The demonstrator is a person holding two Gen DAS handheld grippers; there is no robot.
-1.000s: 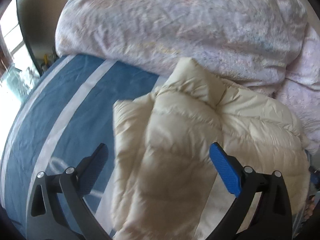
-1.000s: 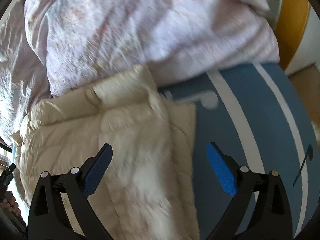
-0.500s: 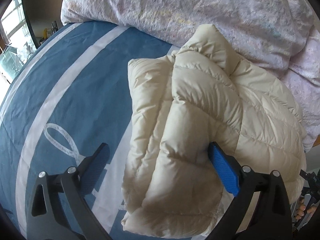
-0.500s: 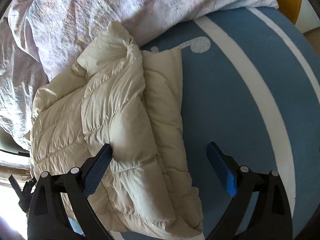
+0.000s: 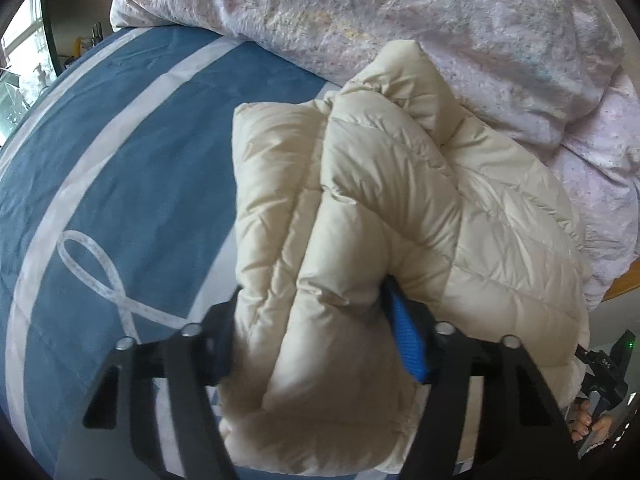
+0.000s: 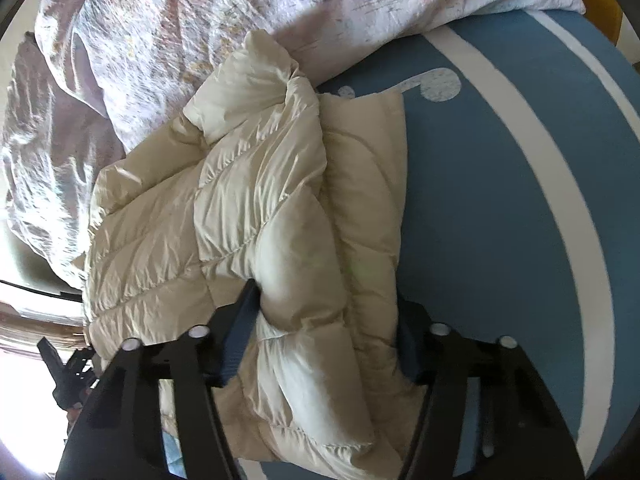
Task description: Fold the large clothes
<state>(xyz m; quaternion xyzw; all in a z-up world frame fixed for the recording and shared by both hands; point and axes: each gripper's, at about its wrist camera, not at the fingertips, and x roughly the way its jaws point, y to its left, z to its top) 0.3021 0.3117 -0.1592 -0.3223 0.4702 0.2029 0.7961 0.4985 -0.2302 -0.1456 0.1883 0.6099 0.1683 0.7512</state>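
The bed (image 5: 132, 184) is the largest thing in sight, spread with a blue cover crossed by broad white stripes; a thin white looped line is printed on it in the left wrist view, and a white rounded note-like shape (image 6: 440, 86) in the right wrist view. No words, brand or label can be read on any of it.

Along the far side of the bed lies a crumpled duvet (image 5: 400, 12) in pale pink with a fine speckled print, bunched up high and touching the far edge of the garment.

The cream quilted down jacket (image 5: 360, 208) lies on the blue cover, folded over itself into a thick bundle, its puffed collar end resting against the duvet. No tag or writing shows on its fabric.

The left claw (image 5: 316, 344) is clenched on the near edge of the jacket: the padded fold fills the space between its fingers, with the blue pad (image 5: 408, 344) pressed into the fabric. The right claw (image 6: 324, 340) is likewise closed on the near folded edge of the jacket, a bulge of quilting squeezed between its two fingers.

No box, basket or other container is in view.
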